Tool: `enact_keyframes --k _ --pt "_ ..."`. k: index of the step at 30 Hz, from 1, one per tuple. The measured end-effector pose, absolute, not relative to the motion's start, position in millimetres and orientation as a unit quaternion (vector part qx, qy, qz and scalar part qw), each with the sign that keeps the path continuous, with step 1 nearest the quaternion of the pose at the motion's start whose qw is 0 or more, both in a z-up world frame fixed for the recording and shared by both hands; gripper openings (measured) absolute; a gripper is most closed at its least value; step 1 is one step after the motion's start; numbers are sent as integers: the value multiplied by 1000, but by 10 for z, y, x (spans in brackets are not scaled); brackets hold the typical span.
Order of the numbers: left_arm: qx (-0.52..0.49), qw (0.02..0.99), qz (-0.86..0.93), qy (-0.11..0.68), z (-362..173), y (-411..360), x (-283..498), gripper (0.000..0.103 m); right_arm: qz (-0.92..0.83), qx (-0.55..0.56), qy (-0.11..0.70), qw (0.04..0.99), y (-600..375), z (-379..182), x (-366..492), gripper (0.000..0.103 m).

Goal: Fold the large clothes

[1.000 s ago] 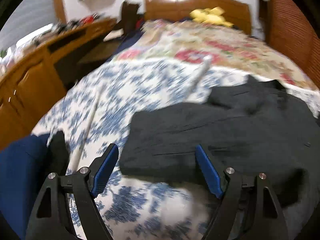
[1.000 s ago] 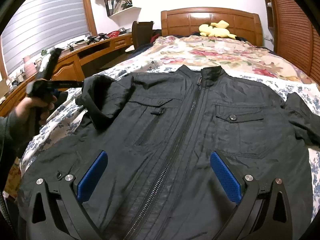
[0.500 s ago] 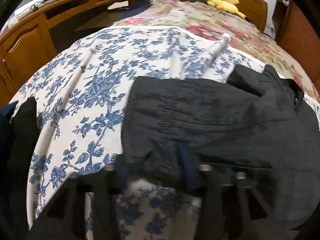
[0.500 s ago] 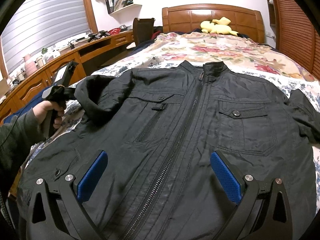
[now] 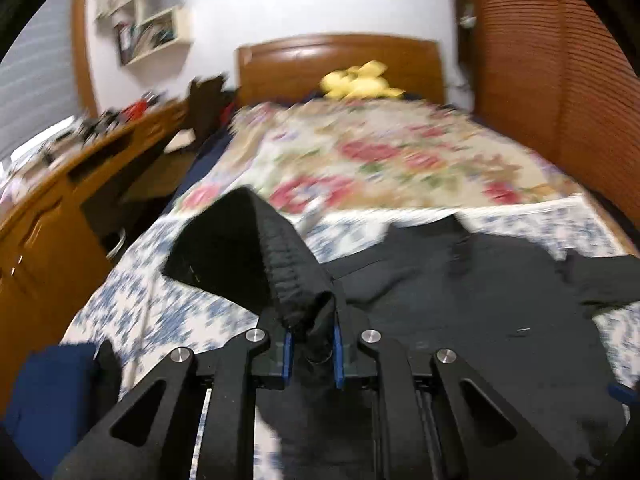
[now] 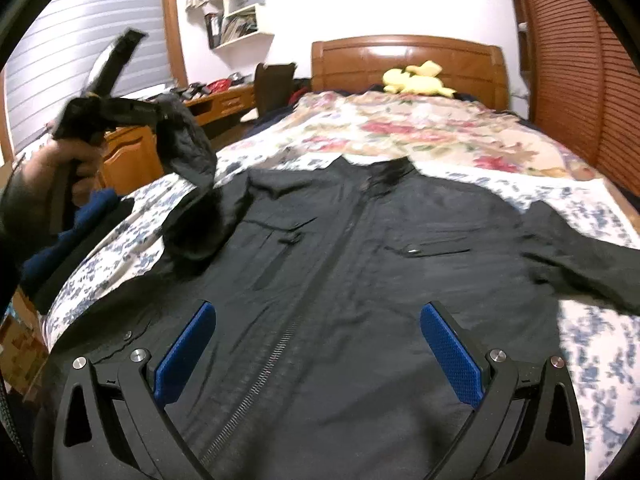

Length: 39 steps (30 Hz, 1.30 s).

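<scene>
The left claw (image 5: 310,344) is closed on the cuff of the jacket's sleeve (image 5: 256,256), which rises up and away from it above the bed (image 5: 160,312). The right claw (image 6: 316,356) stands wide, and the jacket (image 6: 360,280) lies flat directly under and ahead of it.

A yellow plush toy (image 6: 416,79) lies against the wooden headboard (image 6: 404,60).

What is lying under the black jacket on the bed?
Under the black jacket lies a blue-flowered white sheet, visible around its edges. Whatever is directly beneath the body is covered.
</scene>
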<state>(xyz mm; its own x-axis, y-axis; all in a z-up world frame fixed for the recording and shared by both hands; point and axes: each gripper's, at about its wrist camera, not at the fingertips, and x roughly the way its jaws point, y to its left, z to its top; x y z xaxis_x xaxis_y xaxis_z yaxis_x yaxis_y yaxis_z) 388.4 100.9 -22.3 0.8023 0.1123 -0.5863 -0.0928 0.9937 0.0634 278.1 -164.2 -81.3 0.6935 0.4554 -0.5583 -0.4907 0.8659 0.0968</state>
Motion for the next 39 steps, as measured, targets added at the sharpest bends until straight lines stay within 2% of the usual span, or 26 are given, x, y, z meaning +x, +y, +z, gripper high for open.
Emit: enact_keyframes --k 6,13,16,17,18,19,20,21,22,32,39 --pt "48 959 -11 280 78 278 3577 15 218 -25 272 937 -1968 -653 2610 102" --pt "67 960 -59 267 -3 -229 3152 17 177 -29 264 948 -2168 -561 2437 102" --pt "68 958 -70 269 -118 -383 2992 32 166 -29 262 950 -2187 -551 2381 102" --pt "66 958 -75 268 -172 -403 2913 46 163 -30 263 950 -2154 -551 2406 102" --pt "63 959 -79 266 -223 -413 2829 55 162 -29 265 950 -2156 -550 2403 102" --pt "58 959 -83 264 -264 -428 2756 56 161 -29 267 950 -2146 -550 2436 102" --pt "51 959 -86 267 -336 -406 2676 62 161 -29 268 949 -2121 -566 2438 102" --pt "47 957 -86 272 -370 -414 2634 75 162 -31 270 949 -2102 -575 2436 102" --pt "42 957 -85 275 -421 -384 2590 79 165 -33 272 947 -2077 -594 2441 102" --pt "0 957 -63 283 -812 88 2240 80 198 -42 310 929 -1686 -747 2641 95" --pt "-1 960 -59 273 -819 292 2025 80 176 -66 359 914 -1548 -935 2965 93"
